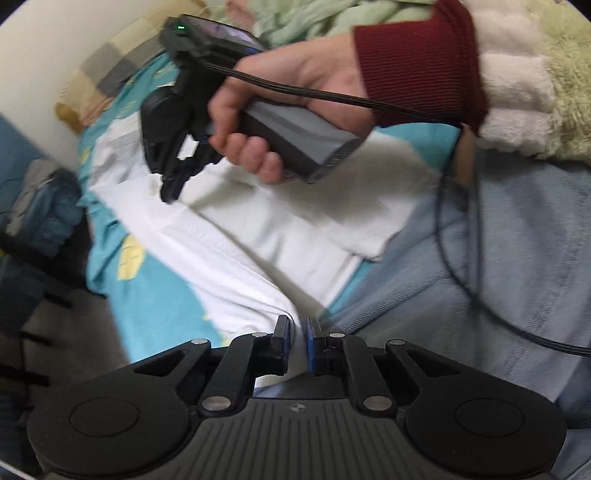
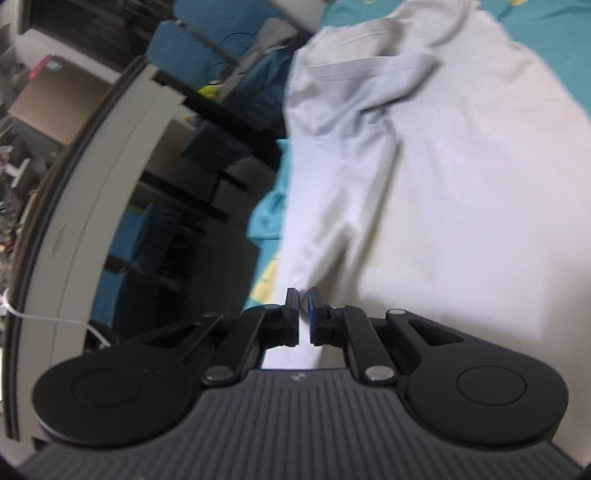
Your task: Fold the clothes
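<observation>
A white garment (image 1: 258, 229) lies spread over a teal bed sheet (image 1: 159, 288). In the left wrist view my left gripper (image 1: 298, 343) is shut on its near edge, with white cloth between the pads. Further up, a hand (image 1: 295, 74) in a maroon sleeve (image 1: 417, 62) holds my right gripper (image 1: 171, 188), which points down onto the garment's far part. In the right wrist view the right gripper (image 2: 303, 314) is shut on a fold of the white garment (image 2: 461, 184), near the sheet's (image 2: 269, 218) edge.
Light blue cloth (image 1: 498, 277) lies on the right with a black cable (image 1: 461, 258) looped across it. A green blanket (image 1: 314, 18) and a checked pillow (image 1: 110, 70) are at the back. Beside the bed stand dark shelves with blue bins (image 2: 147, 240).
</observation>
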{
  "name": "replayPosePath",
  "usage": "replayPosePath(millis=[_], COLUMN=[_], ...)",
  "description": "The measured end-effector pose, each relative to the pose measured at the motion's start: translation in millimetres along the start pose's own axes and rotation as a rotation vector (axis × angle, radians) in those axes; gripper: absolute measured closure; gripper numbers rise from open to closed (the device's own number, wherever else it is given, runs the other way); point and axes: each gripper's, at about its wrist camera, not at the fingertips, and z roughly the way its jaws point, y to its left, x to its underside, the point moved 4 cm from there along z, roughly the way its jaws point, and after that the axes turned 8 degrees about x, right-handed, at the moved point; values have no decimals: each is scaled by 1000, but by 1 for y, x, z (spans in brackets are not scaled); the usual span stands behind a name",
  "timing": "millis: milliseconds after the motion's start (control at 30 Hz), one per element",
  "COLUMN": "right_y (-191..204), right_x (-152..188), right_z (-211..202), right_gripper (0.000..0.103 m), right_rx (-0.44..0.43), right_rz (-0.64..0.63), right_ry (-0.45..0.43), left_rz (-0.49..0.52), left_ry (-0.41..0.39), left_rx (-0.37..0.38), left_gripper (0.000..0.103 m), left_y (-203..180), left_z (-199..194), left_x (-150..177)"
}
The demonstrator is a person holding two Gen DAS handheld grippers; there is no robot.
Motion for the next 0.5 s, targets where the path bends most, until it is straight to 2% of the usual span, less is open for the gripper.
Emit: replayPosePath(millis=[100, 200, 267, 367, 433, 467, 500], right_y=[-6, -9, -12, -25, -44, -54, -65], right_x=[6, 10, 14, 22, 30, 34, 38], right_z=[-11, -38, -68, -117, -141, -150, -156], right_gripper=[95, 94, 94, 93, 91, 90, 83], right_rx=[55, 96, 120, 148, 194, 226, 262], right_rz=[-36, -78, -108, -130, -94, -67, -39], right_ry=[-6, -44, -87, -154, -167, -166, -162], left_rz=[-76, -196, -271, -405, -545, -618, -700], left_ry=[-7, -33, -74, -139, -182, -203, -218], left_rx=[83, 197, 244, 313, 349, 368, 386], left_gripper=[91, 70, 64, 48, 28, 23, 20], left_y=[1, 10, 17, 37, 61, 74, 88], left_z=[10, 16, 11, 3, 2, 2, 4], left_x=[-2, -1, -2, 0, 4, 6, 10])
